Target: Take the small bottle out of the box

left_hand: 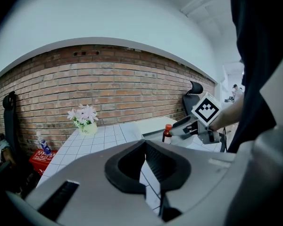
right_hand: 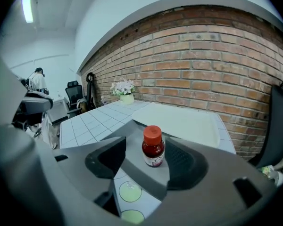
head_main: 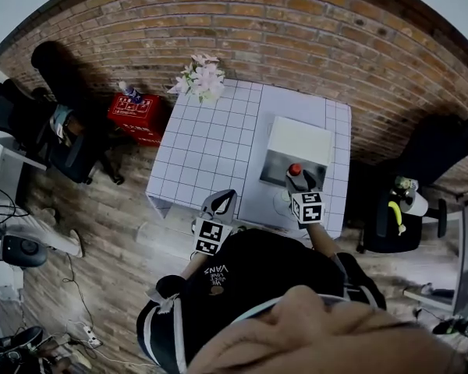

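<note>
Right gripper (right_hand: pixel 144 155) is wide open, straddling one small bottle (right_hand: pixel 153 147); the pads don't clamp it. The red-capped bottle stands upright on the grey inside of the one open box (head_main: pixel 299 140) on the tabletop (head_main: pixel 210 154). Left gripper (left_hand: pixel 145 166) is closed on nothing, near the tabletop's front edge.

Small bottle (right_hand: pixel 153 147): red cap, dark red body, white label. Box (head_main: pixel 274 170) grey inside, lid (head_main: pixel 300 139) white. Table (head_main: pixel 210 146) white with a dark tile grid and two pale green circles (right_hand: pixel 129 192). Wall (head_main: pixel 296 22) red-brown brick, pale mortar. Flowers (head_main: pixel 205 76) pale pink. Crate (head_main: pixel 136 115) red. Left gripper (head_main: pixel 228 199) and right gripper (head_main: pixel 298 181): black-and-white square markers.
</note>
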The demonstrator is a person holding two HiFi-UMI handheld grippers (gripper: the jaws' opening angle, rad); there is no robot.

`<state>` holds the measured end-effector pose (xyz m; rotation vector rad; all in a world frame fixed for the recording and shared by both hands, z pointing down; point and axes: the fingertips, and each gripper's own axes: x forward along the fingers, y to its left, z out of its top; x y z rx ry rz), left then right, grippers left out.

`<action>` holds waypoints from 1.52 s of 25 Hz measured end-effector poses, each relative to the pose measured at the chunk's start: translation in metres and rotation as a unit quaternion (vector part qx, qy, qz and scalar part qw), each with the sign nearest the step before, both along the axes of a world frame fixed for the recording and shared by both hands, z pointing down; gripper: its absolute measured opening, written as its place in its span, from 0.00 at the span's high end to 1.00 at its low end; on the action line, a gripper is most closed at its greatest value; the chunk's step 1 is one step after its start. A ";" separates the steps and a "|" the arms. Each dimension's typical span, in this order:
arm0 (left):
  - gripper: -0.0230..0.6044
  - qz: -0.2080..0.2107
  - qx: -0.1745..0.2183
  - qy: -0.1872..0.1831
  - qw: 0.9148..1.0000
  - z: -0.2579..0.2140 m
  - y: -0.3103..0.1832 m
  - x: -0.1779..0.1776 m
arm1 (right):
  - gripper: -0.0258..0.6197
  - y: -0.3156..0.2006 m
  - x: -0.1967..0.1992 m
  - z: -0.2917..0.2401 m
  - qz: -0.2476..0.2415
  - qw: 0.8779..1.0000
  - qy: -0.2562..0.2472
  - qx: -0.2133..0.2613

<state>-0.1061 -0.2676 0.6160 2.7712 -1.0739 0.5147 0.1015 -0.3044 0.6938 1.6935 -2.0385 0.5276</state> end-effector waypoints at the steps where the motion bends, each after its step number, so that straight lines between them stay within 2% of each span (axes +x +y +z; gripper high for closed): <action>1: 0.94 -0.002 -0.001 0.001 1.000 0.001 -0.001 -0.001 | 0.60 -0.003 0.000 0.003 0.000 1.000 0.003 -0.005; 16: 0.94 -0.030 -0.005 0.000 1.000 0.006 -0.005 -0.013 | 0.58 -0.022 0.003 0.033 -0.008 0.998 0.004 -0.062; 24: 0.94 -0.047 -0.008 -0.004 0.999 0.007 -0.002 -0.021 | 0.58 -0.033 0.009 0.041 -0.007 0.997 0.024 -0.070; 26: 0.94 -0.050 -0.011 -0.003 0.999 0.007 0.000 -0.021 | 0.62 -0.034 0.010 0.040 -0.008 0.997 0.030 -0.069; 30: 0.94 -0.055 -0.012 -0.005 0.998 0.006 0.004 -0.021 | 0.63 -0.033 0.009 0.040 -0.015 0.997 0.039 -0.066; 38: 0.94 -0.070 -0.013 -0.010 0.997 0.008 0.012 -0.025 | 0.63 -0.029 0.008 0.039 -0.021 0.997 0.028 -0.070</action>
